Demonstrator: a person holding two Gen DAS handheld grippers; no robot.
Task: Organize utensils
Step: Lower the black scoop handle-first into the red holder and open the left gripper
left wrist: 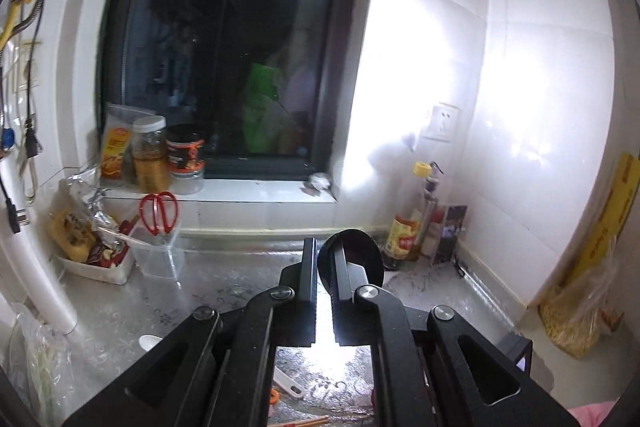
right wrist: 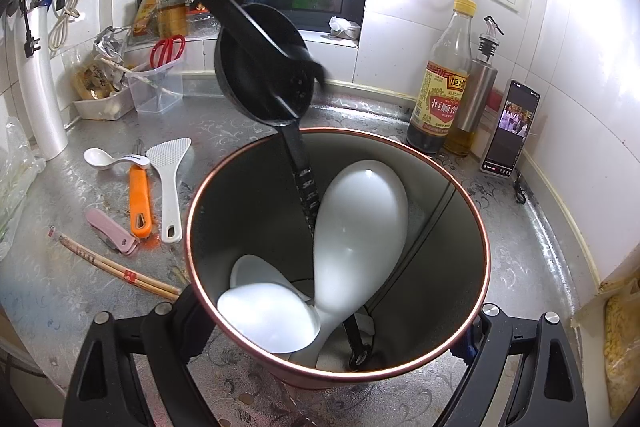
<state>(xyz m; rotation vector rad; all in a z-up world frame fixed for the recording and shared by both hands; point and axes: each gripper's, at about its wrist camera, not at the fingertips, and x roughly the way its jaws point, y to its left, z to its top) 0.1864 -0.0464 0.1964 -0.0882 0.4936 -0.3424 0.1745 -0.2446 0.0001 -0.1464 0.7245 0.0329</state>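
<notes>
**Partner:** What are you holding?

**Me:** My left tongs (left wrist: 322, 247) are pinching shut on the black ladle (right wrist: 260, 75), at its bowl. The bowl is hanging above the utensil holder (right wrist: 460, 267) and the handle is running down inside it. My right tongs (right wrist: 336, 299) are clamping the holder from both sides.

**Partner:** What's escaping you?

**Me:** My right fingertips are hiding behind the holder's wall. The ladle's handle is disappearing behind a large white spoon (right wrist: 360, 219). A black ringed end (right wrist: 360, 355) is showing at the bottom; I cannot tell if it's the same handle. A second white spoon (right wrist: 268, 319) is covering the rest of the floor. The left view is blurring, glare is washing out the tiled wall, and my own tongs are blocking the holder there.

**Partner:** Room to move?

**Me:** The holder is sitting on the countertop (right wrist: 520, 247). To its left are lying a rice paddle (right wrist: 168, 167), an orange-handled peeler (right wrist: 140, 199), a soup spoon (right wrist: 98, 157), a pink folding knife (right wrist: 112, 227) and chopsticks (right wrist: 116, 267), whose tips are reaching nearly to the rim. Beyond, a vinegar bottle (right wrist: 440, 87) and a phone (right wrist: 510, 127) are standing against the wall. Bare counter is lying to the right.
</notes>
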